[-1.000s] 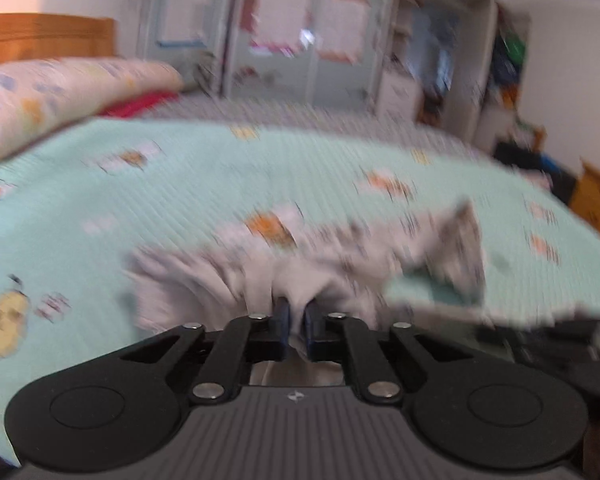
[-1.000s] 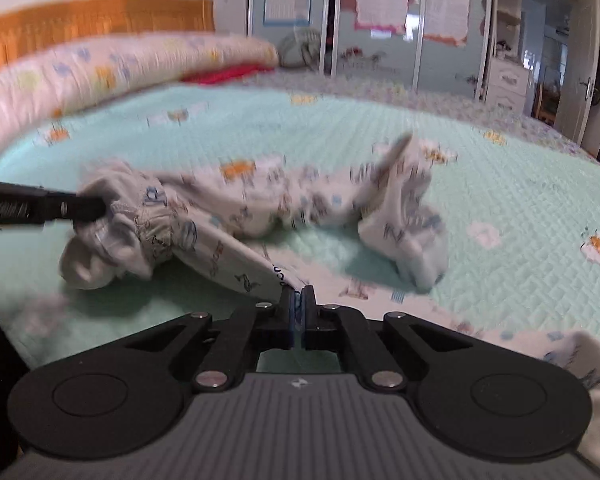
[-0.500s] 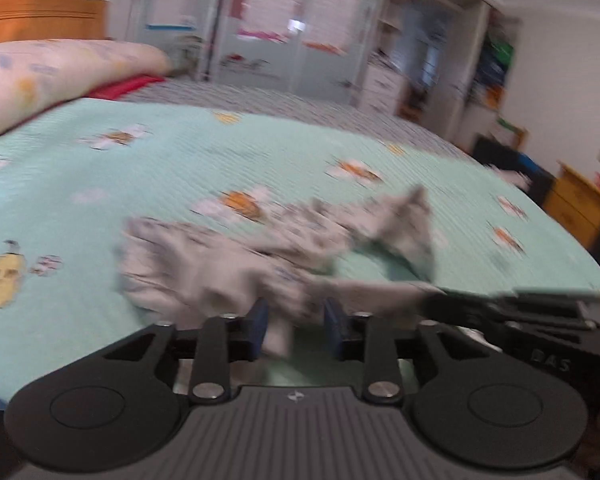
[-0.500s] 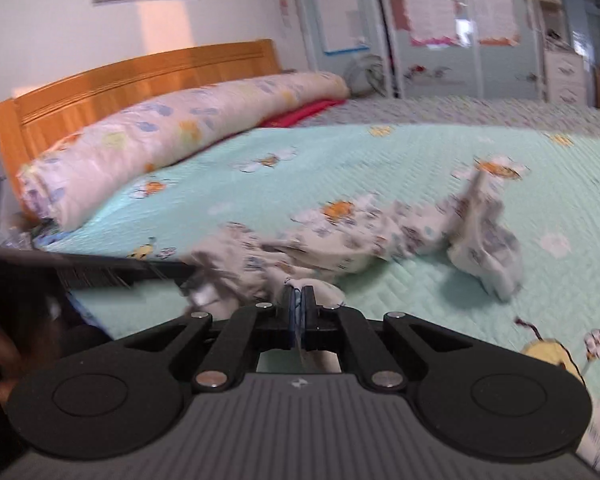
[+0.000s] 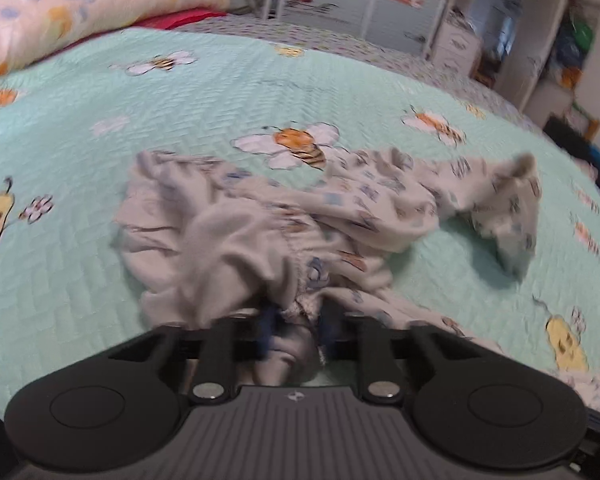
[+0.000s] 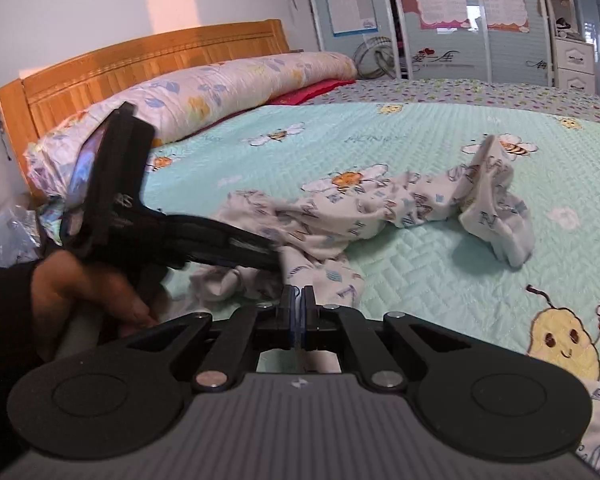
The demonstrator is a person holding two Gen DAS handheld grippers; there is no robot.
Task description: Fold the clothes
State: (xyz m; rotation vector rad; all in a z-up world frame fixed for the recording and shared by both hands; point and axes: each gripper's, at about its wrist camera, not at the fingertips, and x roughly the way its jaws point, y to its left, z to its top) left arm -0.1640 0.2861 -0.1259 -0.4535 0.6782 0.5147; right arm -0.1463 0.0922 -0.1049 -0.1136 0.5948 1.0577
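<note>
Since the earlier frame, the left gripper (image 5: pixel 296 322) has opened from a clamped state; its jaws now stand apart with bunched fabric between them. The right gripper (image 6: pixel 297 304) remains clenched on a thin edge of the crumpled white letter-print cotton garment (image 6: pixel 364 212), which lies on the mint-green quilted bee-pattern bedspread (image 6: pixel 440 280).

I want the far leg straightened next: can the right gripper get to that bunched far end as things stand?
Probably not yet: the right gripper is shut on the garment near edge. The bedspread between is otherwise bare.
</note>
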